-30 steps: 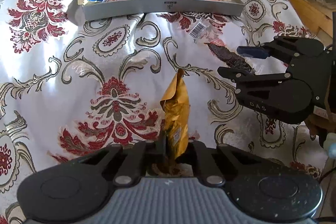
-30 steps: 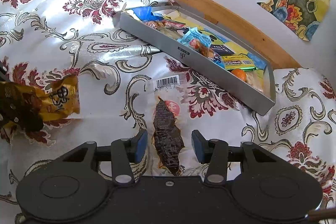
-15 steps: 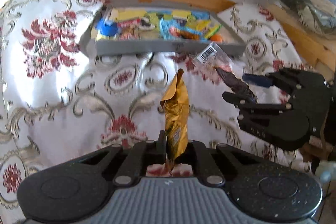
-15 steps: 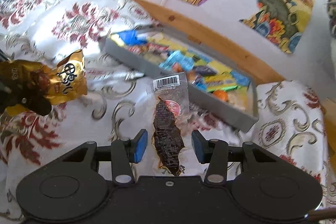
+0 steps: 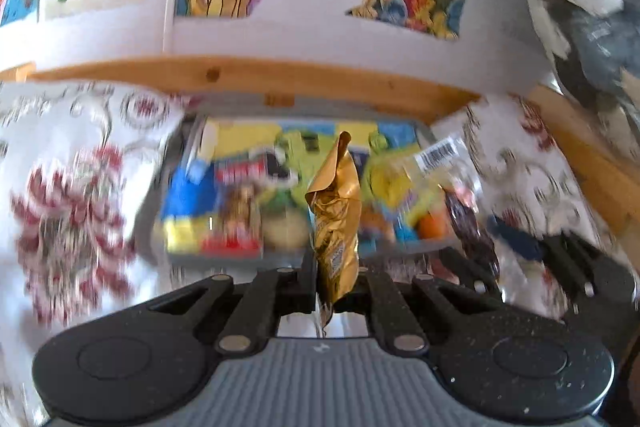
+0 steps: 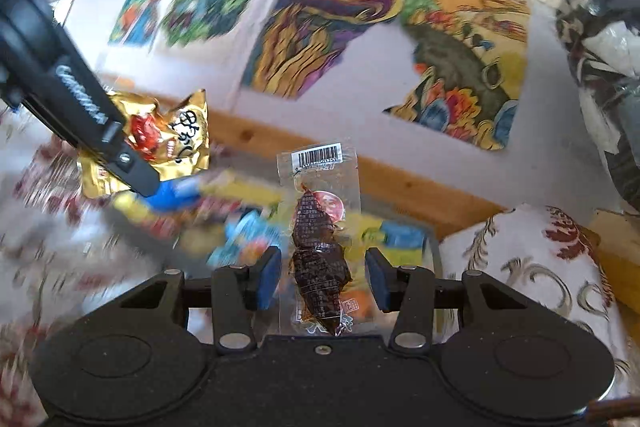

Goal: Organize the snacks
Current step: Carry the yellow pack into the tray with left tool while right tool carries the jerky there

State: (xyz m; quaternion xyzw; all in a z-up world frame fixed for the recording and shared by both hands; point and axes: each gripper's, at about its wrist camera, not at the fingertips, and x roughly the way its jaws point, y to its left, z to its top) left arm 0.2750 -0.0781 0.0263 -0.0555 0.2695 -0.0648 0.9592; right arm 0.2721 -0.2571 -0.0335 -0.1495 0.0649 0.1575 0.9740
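Note:
My left gripper (image 5: pixel 336 287) is shut on a gold foil snack packet (image 5: pixel 336 219), held upright on edge in front of the grey tray (image 5: pixel 280 254), which is full of colourful snacks. My right gripper (image 6: pixel 322 279) is shut on a clear packet of dark dried meat with a barcode label (image 6: pixel 318 259), its blue pads (image 6: pixel 268 279) at the packet's two sides. Both packets hang in the air near the tray (image 6: pixel 432 247). The right wrist view shows the gold packet (image 6: pixel 180 147) at the left in the left gripper (image 6: pixel 140 183). The right gripper (image 5: pixel 520 247) shows at right in the left view.
A floral satin bedspread (image 5: pixel 72 211) lies under the tray. Behind it run a wooden bed rail (image 5: pixel 280 75) and a wall with colourful posters (image 6: pixel 352 19). A bundle of checked and dark cloth (image 5: pixel 592 27) sits at the far right.
Both grippers have lifted their packets off the bedspread and carried them forward towards the tray. The views have tilted up, and the wall posters now fill the top.

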